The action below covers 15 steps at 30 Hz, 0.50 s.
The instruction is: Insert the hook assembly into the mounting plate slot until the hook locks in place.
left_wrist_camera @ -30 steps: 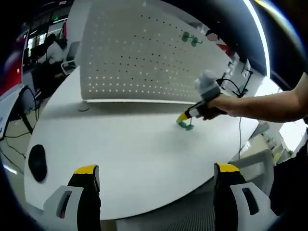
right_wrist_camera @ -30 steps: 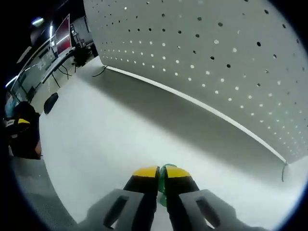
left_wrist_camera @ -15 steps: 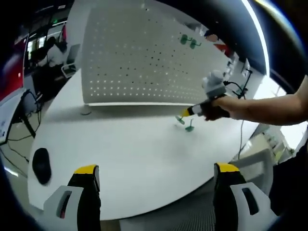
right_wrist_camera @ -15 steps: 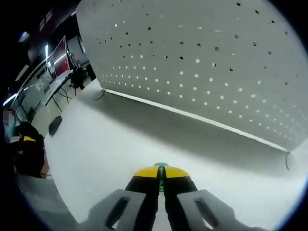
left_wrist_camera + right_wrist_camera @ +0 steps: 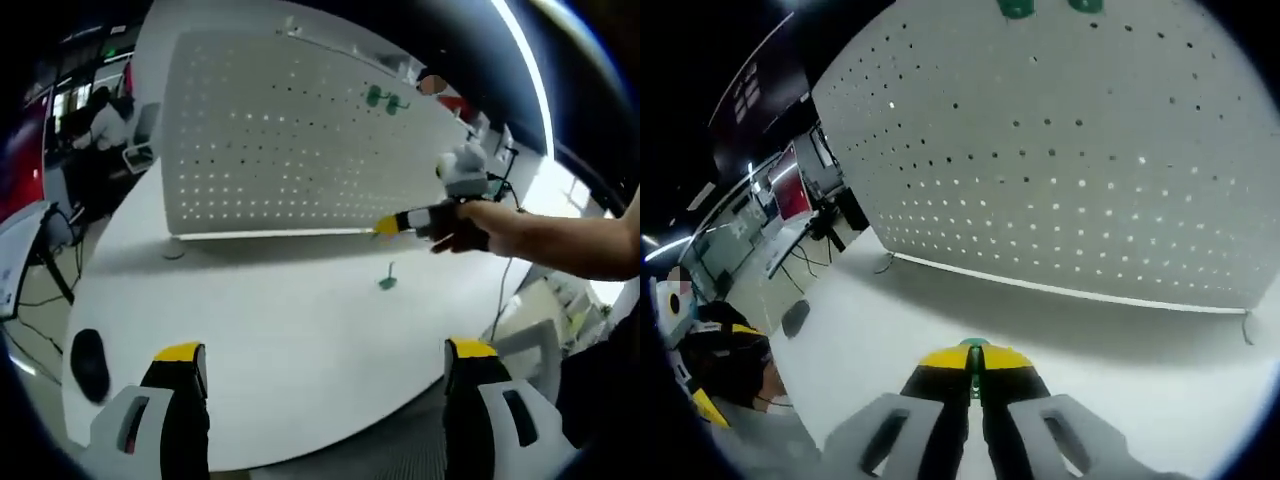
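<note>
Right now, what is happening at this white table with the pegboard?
A person holds a claw in each hand. The right claw is shut on a green hook, raised above the white table and pointed toward the upright white pegboard. Another green hook lies on the table, and two green hooks already hang high on the pegboard. The left claw is open and empty near the table's edge. The held hook is not yet inserted.

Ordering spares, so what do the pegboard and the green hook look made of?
The pegboard looks like thin sheet metal painted matt white: a flat, stiff panel with neat rows of punched holes, though plastic is possible. The green hook pinched in the right tongs looks like moulded plastic, with even, saturated colour.
</note>
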Each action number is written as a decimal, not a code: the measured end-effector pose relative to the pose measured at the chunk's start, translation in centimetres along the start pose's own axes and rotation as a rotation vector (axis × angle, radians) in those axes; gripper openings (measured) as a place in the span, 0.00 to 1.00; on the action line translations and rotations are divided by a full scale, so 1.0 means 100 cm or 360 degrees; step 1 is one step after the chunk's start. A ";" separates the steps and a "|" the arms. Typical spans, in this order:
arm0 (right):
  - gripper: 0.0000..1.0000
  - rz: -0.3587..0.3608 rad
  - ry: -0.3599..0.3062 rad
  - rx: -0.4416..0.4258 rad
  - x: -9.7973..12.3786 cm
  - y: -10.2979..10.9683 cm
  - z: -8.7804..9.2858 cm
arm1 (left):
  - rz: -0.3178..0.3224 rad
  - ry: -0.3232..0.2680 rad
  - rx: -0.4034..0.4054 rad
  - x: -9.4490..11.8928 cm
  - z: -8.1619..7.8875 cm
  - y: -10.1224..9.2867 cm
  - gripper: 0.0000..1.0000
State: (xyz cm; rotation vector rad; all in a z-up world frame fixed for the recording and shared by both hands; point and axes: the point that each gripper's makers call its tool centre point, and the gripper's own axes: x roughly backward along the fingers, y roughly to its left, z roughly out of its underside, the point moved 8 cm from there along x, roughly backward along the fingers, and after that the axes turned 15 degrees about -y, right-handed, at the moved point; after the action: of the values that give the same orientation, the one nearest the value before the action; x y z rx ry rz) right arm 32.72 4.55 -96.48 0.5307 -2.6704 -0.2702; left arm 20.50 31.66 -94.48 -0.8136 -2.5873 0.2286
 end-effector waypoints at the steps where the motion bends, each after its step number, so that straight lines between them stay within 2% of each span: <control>1: 0.00 -0.0016 -0.0038 -0.0018 0.003 0.005 -0.004 | 0.0002 -0.0006 0.0003 -0.001 -0.002 0.000 1.00; 5: 0.00 -0.0090 -0.0129 -0.0026 0.012 0.023 -0.015 | 0.0005 -0.0029 0.0001 -0.004 -0.011 -0.001 1.00; 12: 0.00 -0.0243 -0.0296 -0.0132 0.032 0.064 -0.030 | -0.0008 -0.0058 0.0044 -0.010 -0.020 -0.002 1.00; 15: 0.00 -0.0300 -0.0353 -0.0192 0.041 0.083 -0.032 | -0.0011 -0.0071 0.0066 -0.013 -0.024 -0.004 0.97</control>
State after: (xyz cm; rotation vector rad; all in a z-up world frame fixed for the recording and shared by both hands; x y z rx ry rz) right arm 27.89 10.10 -89.95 0.7548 -2.7939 -0.5712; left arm 22.30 30.71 -92.62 -0.7933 -2.6176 0.3004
